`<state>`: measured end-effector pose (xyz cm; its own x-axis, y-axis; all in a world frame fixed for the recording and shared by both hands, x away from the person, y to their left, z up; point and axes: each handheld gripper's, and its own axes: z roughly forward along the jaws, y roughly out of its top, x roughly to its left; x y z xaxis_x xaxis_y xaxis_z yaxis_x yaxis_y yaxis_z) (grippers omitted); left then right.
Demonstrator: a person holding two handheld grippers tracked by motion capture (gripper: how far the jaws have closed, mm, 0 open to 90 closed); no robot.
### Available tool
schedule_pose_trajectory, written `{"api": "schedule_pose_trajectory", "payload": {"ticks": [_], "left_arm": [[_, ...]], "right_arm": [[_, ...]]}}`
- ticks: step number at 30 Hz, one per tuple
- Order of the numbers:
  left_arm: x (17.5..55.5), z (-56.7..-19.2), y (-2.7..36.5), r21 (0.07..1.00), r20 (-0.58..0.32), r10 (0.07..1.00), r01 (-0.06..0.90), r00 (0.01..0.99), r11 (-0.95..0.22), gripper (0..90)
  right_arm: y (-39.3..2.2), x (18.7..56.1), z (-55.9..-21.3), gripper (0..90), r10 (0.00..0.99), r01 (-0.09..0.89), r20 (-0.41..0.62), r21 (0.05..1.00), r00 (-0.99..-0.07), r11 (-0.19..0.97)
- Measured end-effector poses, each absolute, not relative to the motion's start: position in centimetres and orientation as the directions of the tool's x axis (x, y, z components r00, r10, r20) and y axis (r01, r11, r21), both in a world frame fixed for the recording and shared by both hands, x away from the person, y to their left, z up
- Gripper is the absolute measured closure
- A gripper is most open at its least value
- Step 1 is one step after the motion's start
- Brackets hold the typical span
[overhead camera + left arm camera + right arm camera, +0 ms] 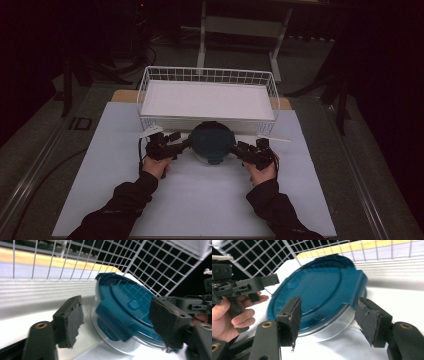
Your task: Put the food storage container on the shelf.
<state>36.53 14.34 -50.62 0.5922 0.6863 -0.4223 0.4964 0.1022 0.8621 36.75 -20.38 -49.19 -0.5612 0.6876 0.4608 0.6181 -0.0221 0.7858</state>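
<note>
While both sets of jaws stand parted, the left gripper (183,142) and the right gripper (235,148) flank a round clear plastic container with a dark teal snap-on lid (212,141), neither pad pressing on it. From the left gripper view, the black pads (71,315) sit on either side of the lid's near rim, with daylight between rubber and plastic. From the right gripper view, the container lies between and beyond the worn pads (372,320), untouched. It rests on the pale blue table mat (200,200), just in front of the near wall of a white wire basket (150,80) with a white liner. A person's hands in dark sleeves come in from the near edge.
</note>
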Motion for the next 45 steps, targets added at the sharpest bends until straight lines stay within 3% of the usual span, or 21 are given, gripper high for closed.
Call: {"api": "schedule_pose_trajectory", "payload": {"ticks": [3,8,10,15,18,22,33,45], "left_arm": [[35.9,-50.2,14.5,0.86,-0.421,0.663,0.504,0.619,0.075,14.9],[34.4,-49.9,15.2,0.85,-0.425,0.637,0.525,0.644,0.037,10.3],[33.8,-50.0,15.5,0.85,-0.433,0.618,0.526,0.656,0.037,3.2],[32.2,-49.9,16.0,0.864,-0.386,0.616,0.504,0.686,-0.021,1.6],[31.4,-49.8,16.2,0.864,-0.393,0.595,0.502,0.701,-0.021,1.0],[30.7,-50.1,16.2,0.858,-0.379,0.61,0.512,0.696,-0.052,0.1],[29.5,-50.0,16.0,0.876,-0.262,0.676,0.464,0.689,-0.133,0.1],[29.2,-50.4,15.6,0.881,-0.253,0.665,0.452,0.702,-0.142,0.1]], "right_arm": [[-20.2,35.9,-48.6,37.5,0.692,0.599,0.429,0.801,-0.581,0.006],[-19.8,34.6,-48.1,39.2,0.68,0.593,0.418,0.804,-0.602,0.031],[-19.5,34.0,-48.0,45.8,0.687,0.585,0.399,0.809,-0.607,0.048],[-18.7,33.0,-48.5,52.8,0.681,0.591,0.379,0.801,-0.627,0.098],[-18.3,32.3,-48.8,63.8,0.684,0.587,0.36,0.8,-0.634,0.123],[-17.5,31.7,-49.5,88.6,0.667,0.594,0.354,0.788,-0.656,0.165],[-15.8,32.3,-50.7,89.9,0.637,0.604,0.371,0.774,-0.676,0.19],[-14.4,34.2,-50.6,90.0,0.65,0.596,0.359,0.782,-0.67,0.182]]}}
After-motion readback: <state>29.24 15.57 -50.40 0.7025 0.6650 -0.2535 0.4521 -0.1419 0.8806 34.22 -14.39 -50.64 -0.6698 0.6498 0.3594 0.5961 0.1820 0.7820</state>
